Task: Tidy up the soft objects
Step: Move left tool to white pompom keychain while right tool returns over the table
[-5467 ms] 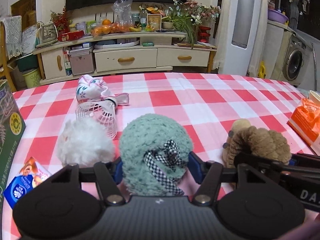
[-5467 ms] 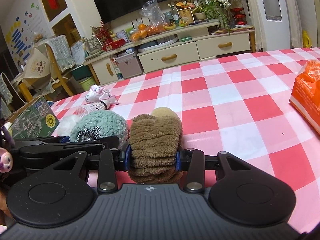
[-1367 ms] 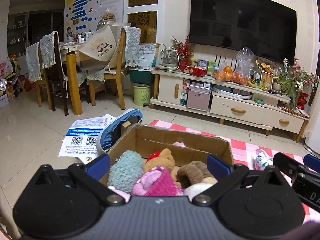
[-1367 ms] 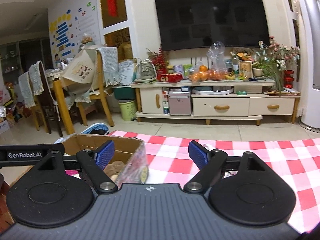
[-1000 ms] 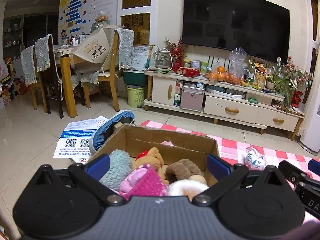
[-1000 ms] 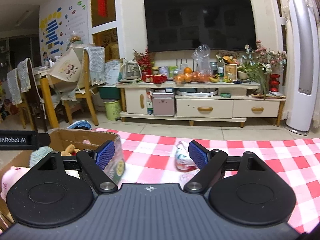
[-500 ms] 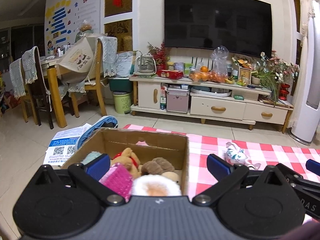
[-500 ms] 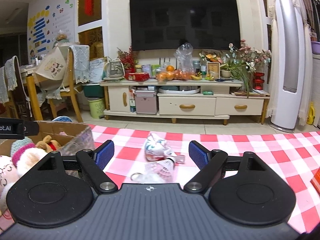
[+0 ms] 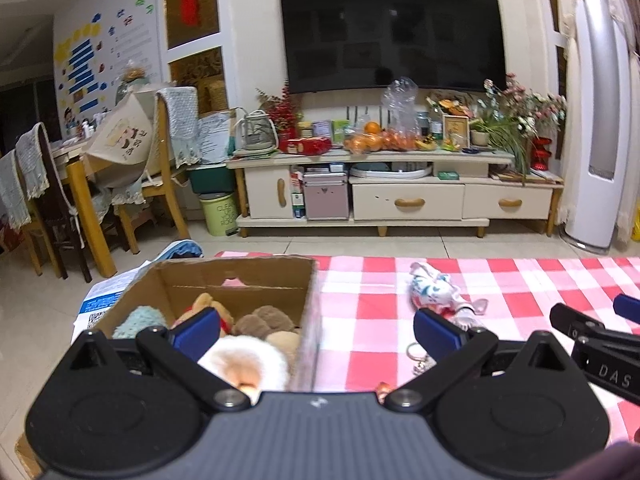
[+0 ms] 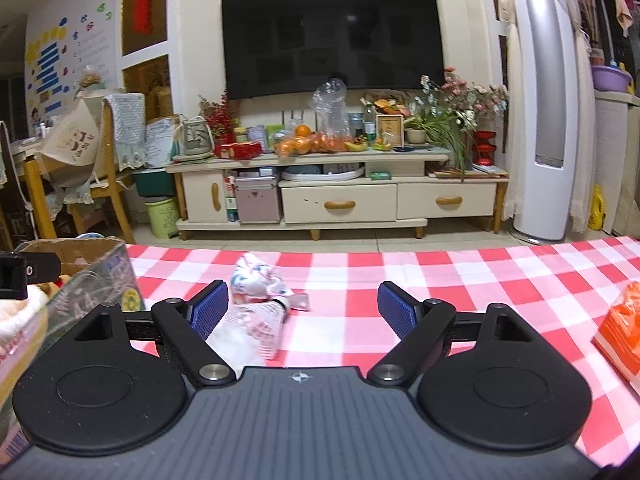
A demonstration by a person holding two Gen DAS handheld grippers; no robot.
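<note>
An open cardboard box [image 9: 224,276] stands at the left end of the checked table and holds several plush toys: a teal one [image 9: 138,322], a brown one [image 9: 264,322], a white fluffy one [image 9: 244,362]. My left gripper [image 9: 316,330] is open and empty over the box's right wall. My right gripper [image 10: 302,304] is open and empty above the table. A flowered white cloth pouch [image 10: 256,274] lies ahead of it, with a white shuttlecock [image 10: 260,320] and a white fluffy toy [image 10: 236,342] close under the left finger. The pouch [image 9: 434,290] also shows in the left wrist view.
The red-and-white checked tablecloth [image 10: 440,280] stretches to the right. An orange packet [image 10: 622,332] lies at the right edge. The box [image 10: 86,276] stands at the left in the right wrist view. A key ring [image 9: 418,354] lies near the box. A TV cabinet [image 10: 340,196] stands beyond.
Both grippers let go of the teal and brown plush toys into the box. Since then both have swung right, from the box back over the table, staying open.
</note>
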